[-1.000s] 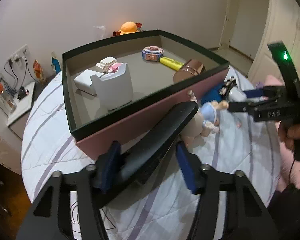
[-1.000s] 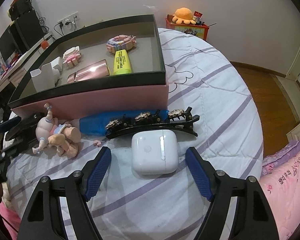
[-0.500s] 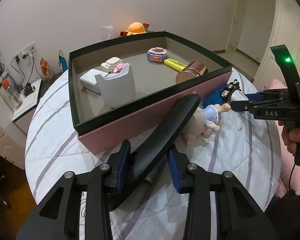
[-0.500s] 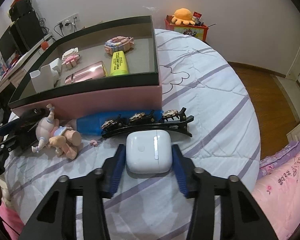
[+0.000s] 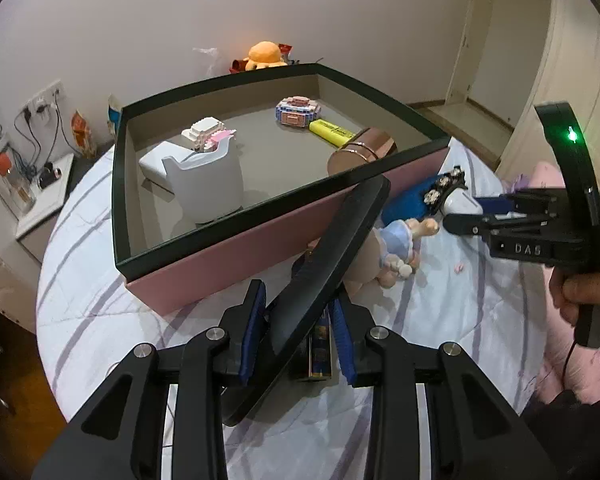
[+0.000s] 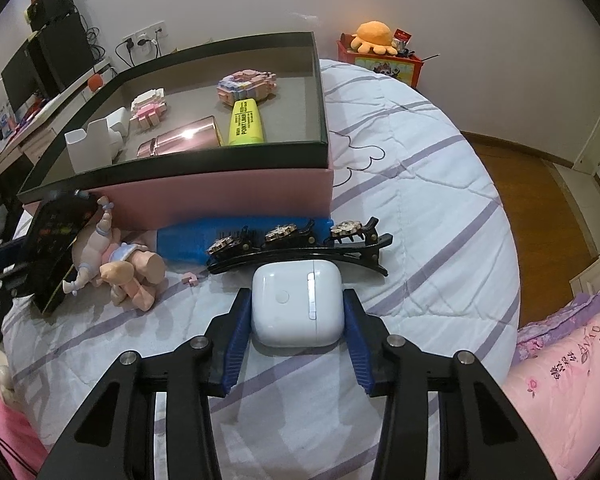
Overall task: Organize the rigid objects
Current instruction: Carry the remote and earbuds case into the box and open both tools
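While the pink box (image 6: 220,196) sat in the upper left of the right wrist frame on the striped bed (image 6: 440,184), we kept our right gripper (image 6: 296,320) pinched on the white earbud case (image 6: 296,304) at lower centre, its pads tight on both sides. Just above the case lay a black hair clip (image 6: 300,254) and a blue comb (image 6: 188,240), with a small doll (image 6: 120,268) to their left. In the left wrist frame, our left gripper (image 5: 296,332) was closing on a tilted black remote (image 5: 324,276) at lower centre, the pads touching its sides. Inside the box rested a yellow highlighter (image 5: 332,132) and a white holder (image 5: 208,184).
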A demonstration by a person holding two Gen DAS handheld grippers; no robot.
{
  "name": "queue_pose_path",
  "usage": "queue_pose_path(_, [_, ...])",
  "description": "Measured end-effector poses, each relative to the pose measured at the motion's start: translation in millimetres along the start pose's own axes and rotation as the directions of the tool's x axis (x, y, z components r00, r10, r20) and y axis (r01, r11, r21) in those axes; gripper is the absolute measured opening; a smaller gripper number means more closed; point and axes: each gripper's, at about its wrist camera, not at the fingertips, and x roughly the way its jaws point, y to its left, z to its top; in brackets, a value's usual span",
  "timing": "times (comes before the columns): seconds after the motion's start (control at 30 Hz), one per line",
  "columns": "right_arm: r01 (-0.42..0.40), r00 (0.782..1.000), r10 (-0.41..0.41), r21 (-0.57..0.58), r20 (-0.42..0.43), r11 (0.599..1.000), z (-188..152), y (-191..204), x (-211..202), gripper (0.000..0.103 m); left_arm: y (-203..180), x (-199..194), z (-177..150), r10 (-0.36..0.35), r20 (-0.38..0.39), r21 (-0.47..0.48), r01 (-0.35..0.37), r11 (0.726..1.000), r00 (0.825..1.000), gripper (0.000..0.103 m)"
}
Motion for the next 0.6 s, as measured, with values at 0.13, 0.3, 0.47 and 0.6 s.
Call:
queue_pose_path(0.13, [-0.023, 1.000, 0.023, 0.004, 0.003, 1.000, -1, -2, -5, 0.045, 0, -5, -5, 0.000, -0.004, -0.030, 0.000, 1.000, 1.000, 0.031])
queue_pose_path(0.3, [-0.063, 0.998, 0.063, 0.002, 0.004, 0.998, -2, 0, -10, 0.045, 2, -13, -9, -0.008, -0.014, -0.086, 0.007, 0.996, 1.000, 0.024])
queue_pose_path(0.47, [-0.096, 0.995, 0.096, -0.003, 0.015, 0.995, -1, 3, -23, 0.045, 0, -19, -13, -0.010, -0.015, -0.111, 0.008, 0.994, 1.000, 0.023])
queue_pose_path(0.6, [-0.099, 0.995, 0.099, -0.009, 0.017, 0.995, -1, 3, -24, 0.045, -3, -21, -12, -0.025, -0.012, -0.131, 0.023, 0.991, 1.000, 0.018])
